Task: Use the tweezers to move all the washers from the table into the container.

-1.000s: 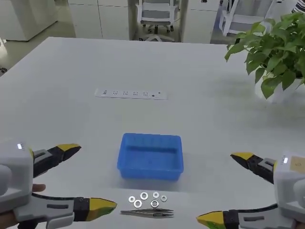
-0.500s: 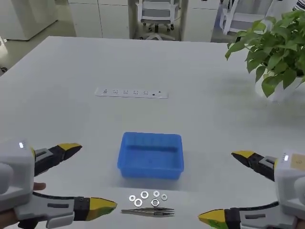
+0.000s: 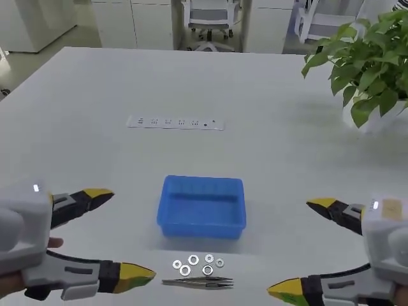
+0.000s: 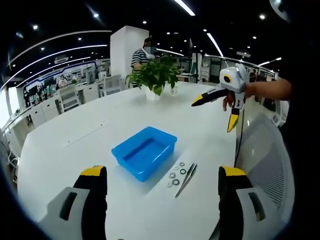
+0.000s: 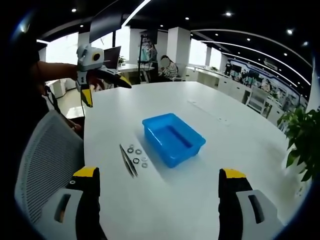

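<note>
Looking down at the table [image 3: 76, 115], we find both gripper bodies cut off by the head view's lower edge, and the plant [image 3: 370, 64] cropped at the right. We cannot tell whether the tweezers [image 3: 196, 282] touch the nearest washers [image 3: 199, 265]. The washers are six small silver rings, clustered on the table between the container [image 3: 201, 207] and the tweezers. The tweezers are thin, metallic and lie flat. The container is a shallow blue open tray. The left gripper [image 3: 127, 234] and right gripper [image 3: 293, 247] hover at either side, jaws spread wide and empty.
</note>
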A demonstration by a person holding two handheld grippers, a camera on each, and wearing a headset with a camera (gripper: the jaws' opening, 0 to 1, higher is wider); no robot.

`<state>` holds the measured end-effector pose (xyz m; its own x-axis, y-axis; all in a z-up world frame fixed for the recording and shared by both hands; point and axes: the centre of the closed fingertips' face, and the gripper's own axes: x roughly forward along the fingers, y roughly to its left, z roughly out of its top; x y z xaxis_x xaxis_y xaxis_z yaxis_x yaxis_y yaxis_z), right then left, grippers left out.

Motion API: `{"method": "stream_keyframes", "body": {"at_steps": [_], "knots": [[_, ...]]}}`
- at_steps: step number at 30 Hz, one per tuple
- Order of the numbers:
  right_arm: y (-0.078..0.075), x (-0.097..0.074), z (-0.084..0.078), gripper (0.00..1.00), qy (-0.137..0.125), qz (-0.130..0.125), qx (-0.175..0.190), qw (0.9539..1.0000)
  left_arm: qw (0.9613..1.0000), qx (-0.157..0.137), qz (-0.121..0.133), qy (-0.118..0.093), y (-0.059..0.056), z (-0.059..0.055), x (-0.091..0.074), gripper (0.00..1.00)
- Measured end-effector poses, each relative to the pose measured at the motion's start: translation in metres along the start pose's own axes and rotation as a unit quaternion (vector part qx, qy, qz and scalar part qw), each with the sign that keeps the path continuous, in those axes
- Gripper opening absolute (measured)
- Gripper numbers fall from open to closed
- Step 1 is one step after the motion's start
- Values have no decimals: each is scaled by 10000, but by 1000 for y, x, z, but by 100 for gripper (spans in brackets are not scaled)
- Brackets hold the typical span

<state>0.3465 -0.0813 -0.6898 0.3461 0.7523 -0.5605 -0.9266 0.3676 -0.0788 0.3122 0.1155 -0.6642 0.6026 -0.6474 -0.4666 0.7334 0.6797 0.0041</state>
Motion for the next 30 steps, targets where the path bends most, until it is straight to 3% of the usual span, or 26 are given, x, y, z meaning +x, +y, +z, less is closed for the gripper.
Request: {"method": "stream_keyframes", "body": {"at_steps": [21, 30], "knots": [[-1, 17, 3, 96, 249, 361, -420, 9982, 9985, 270, -359, 320, -3, -6, 17, 94], [2, 24, 5, 88, 341, 549, -578, 9962, 9971, 398, -499, 421, -5, -10, 23, 91]]}}
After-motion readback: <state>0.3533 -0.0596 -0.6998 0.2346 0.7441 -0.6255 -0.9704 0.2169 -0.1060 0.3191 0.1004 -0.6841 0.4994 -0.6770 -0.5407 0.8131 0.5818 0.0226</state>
